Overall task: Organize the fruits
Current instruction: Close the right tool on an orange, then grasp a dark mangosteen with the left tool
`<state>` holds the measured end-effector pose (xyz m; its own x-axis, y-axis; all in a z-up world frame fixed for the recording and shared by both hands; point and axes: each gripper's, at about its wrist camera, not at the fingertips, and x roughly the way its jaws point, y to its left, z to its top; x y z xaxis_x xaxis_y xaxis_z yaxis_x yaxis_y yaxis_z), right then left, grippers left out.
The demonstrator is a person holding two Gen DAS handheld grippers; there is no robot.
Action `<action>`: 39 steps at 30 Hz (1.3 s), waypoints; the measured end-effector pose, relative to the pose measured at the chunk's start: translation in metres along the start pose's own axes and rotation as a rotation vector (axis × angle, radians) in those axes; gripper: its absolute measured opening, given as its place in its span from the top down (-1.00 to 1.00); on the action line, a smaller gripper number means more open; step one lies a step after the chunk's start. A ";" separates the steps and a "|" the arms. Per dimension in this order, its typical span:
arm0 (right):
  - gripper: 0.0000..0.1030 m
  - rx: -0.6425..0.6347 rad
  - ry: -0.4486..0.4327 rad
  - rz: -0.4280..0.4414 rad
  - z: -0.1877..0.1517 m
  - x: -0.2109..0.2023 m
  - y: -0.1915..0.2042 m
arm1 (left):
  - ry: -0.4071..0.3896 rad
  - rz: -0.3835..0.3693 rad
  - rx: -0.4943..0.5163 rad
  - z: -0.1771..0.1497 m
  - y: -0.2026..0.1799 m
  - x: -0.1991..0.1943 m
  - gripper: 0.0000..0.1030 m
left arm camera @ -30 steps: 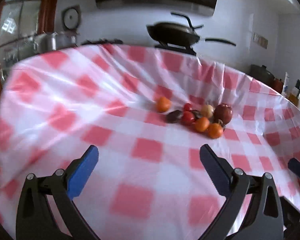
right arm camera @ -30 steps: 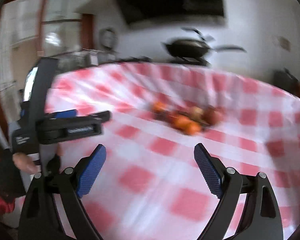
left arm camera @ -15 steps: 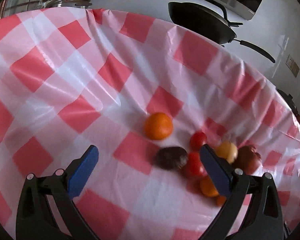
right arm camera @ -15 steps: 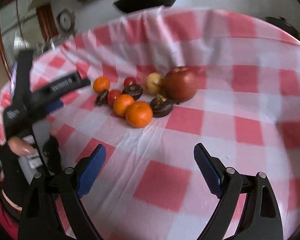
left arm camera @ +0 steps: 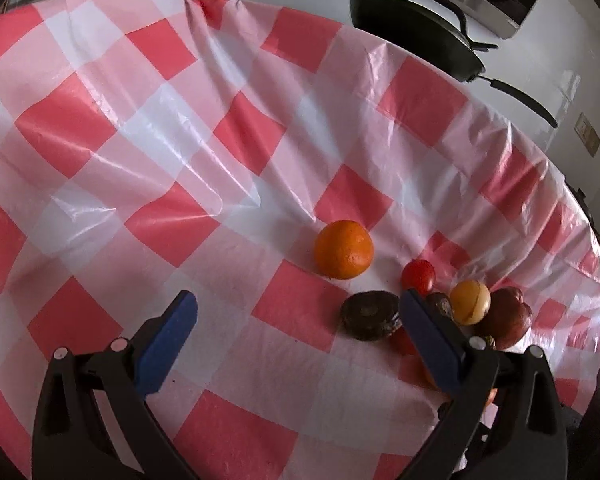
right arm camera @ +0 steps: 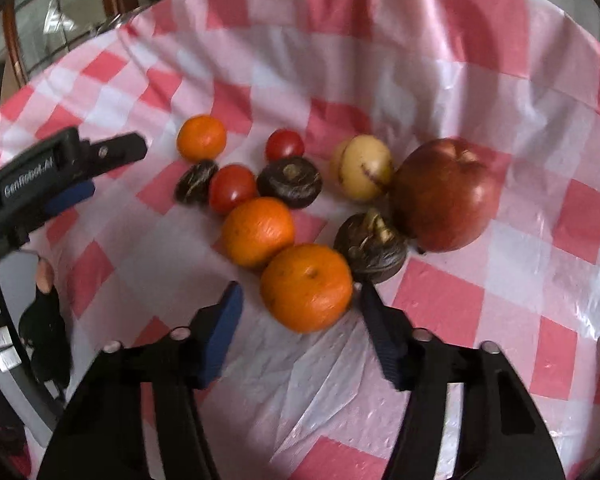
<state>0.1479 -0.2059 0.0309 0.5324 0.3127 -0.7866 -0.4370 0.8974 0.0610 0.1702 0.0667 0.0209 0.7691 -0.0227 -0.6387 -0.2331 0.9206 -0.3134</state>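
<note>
Fruit lies clustered on the checked tablecloth (right arm camera: pixel 440 320) — in the left wrist view the left gripper's (left arm camera: pixel 296 320) wide-open right finger hides part of the pile. The right gripper (right arm camera: pixel 300 312) has just been closing; its jaws, still apart, flank the nearest orange (right arm camera: pixel 306 286), the pads not clearly touching it. The red apple (right arm camera: pixel 446 194) sits beyond, to the right.

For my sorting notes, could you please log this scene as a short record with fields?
surface: red and white checked tablecloth
fruit: three oranges, two small tomatoes, three dark fruits, one yellow fruit, one red apple
left gripper: open, nothing between its fingers
right gripper: jaws just closing around the nearest orange, not yet pressing
</note>
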 end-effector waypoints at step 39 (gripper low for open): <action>0.19 0.291 -0.063 0.047 -0.007 -0.007 -0.047 | 0.205 -0.040 0.308 0.015 -0.041 0.063 -0.33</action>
<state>0.1598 -0.2522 0.0291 0.5642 0.3664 -0.7399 -0.2405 0.9302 0.2772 0.2370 0.0337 0.0041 0.6318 -0.1095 -0.7673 0.0088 0.9909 -0.1342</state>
